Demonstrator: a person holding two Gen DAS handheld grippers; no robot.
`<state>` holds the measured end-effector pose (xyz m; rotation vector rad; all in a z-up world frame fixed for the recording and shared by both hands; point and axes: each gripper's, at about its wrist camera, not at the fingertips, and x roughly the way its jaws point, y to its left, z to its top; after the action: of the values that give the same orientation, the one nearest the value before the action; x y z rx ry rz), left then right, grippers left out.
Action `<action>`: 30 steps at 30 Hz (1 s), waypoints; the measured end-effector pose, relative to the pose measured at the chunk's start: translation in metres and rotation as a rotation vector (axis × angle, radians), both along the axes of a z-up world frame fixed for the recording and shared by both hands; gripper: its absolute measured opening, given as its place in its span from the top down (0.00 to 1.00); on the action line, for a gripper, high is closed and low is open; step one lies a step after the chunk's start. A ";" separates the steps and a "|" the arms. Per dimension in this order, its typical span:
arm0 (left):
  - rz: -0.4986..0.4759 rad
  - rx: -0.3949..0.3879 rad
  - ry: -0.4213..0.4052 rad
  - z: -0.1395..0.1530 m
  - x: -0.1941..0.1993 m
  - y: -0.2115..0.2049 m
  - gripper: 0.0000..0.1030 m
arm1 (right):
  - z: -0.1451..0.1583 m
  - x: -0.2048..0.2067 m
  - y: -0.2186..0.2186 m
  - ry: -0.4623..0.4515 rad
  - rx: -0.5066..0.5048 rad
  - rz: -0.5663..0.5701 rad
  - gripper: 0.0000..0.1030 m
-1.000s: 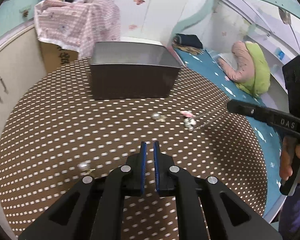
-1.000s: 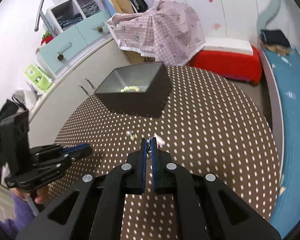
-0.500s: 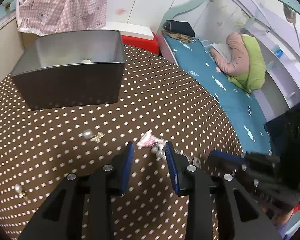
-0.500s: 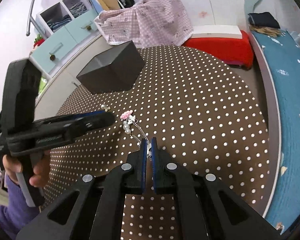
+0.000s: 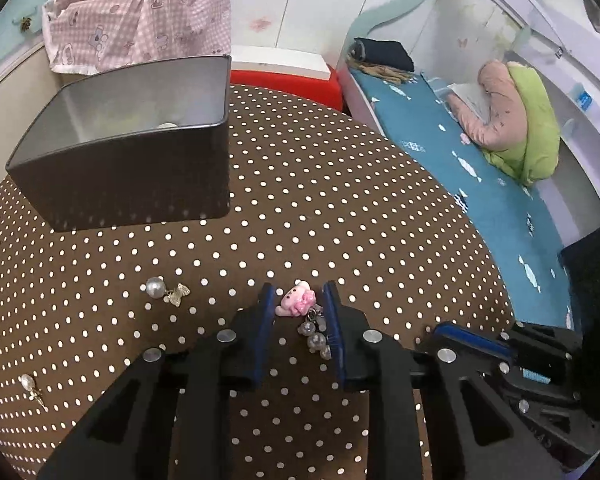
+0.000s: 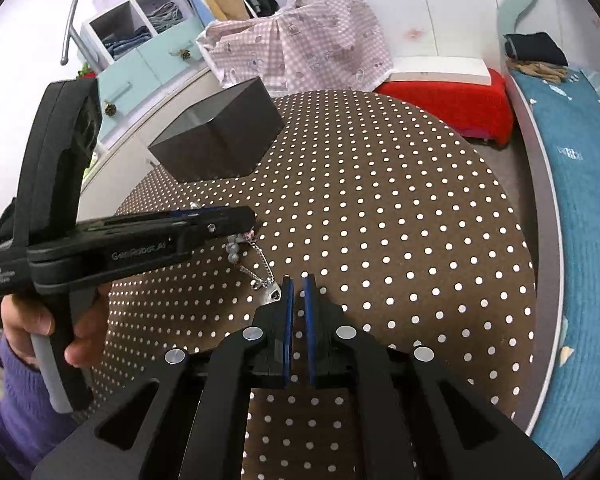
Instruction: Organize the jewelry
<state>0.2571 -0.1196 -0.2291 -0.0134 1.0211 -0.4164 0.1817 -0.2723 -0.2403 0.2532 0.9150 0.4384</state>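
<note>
Your left hand-held gripper (image 5: 296, 312) is released, straddling the pink charm (image 5: 295, 303) on the worktop (image 5: 340, 200). Right hand-held gripper (image 6: 296, 288) is nearly clenched beside the chain (image 6: 256, 268), grasping nothing. Close off-centre and beads slip; the dangling chain could snag short of the box (image 5: 132, 184).

Showing one dark open box (image 5: 132, 184) at upper left of the left wrist frame; two pearl earrings, one (image 5: 165, 290) left of centre, one (image 5: 32, 389) at lower left; one pink charm chain (image 5: 296, 304) at lower centre; two grippers, left (image 5: 298, 300), right (image 6: 296, 282).
</note>
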 end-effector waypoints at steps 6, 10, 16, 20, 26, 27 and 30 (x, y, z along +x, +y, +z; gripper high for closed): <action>-0.021 -0.050 -0.030 -0.002 -0.013 0.012 0.85 | -0.001 -0.001 0.000 0.000 0.009 -0.004 0.93; -0.005 -0.129 -0.012 0.003 -0.013 0.032 0.95 | -0.001 -0.001 0.006 -0.003 0.004 0.006 0.93; 0.009 -0.187 0.017 0.007 -0.012 0.051 0.95 | 0.000 -0.001 0.019 -0.005 -0.009 0.029 0.93; 0.020 -0.245 0.038 0.010 -0.013 0.067 0.95 | 0.002 0.000 0.025 -0.008 -0.012 0.035 0.93; 0.018 -0.309 0.058 0.014 -0.015 0.082 0.95 | 0.010 0.001 0.048 -0.036 -0.019 0.103 0.59; 0.015 -0.324 0.062 0.015 -0.016 0.083 0.95 | 0.013 0.001 0.054 -0.058 -0.022 0.105 0.36; 0.014 -0.327 0.061 0.018 -0.019 0.085 0.95 | 0.017 0.004 0.068 -0.079 -0.036 0.135 0.36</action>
<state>0.2379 -0.0346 -0.2115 -0.3276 1.0030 -0.5690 0.1861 -0.2045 -0.2236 0.1404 0.8648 0.5523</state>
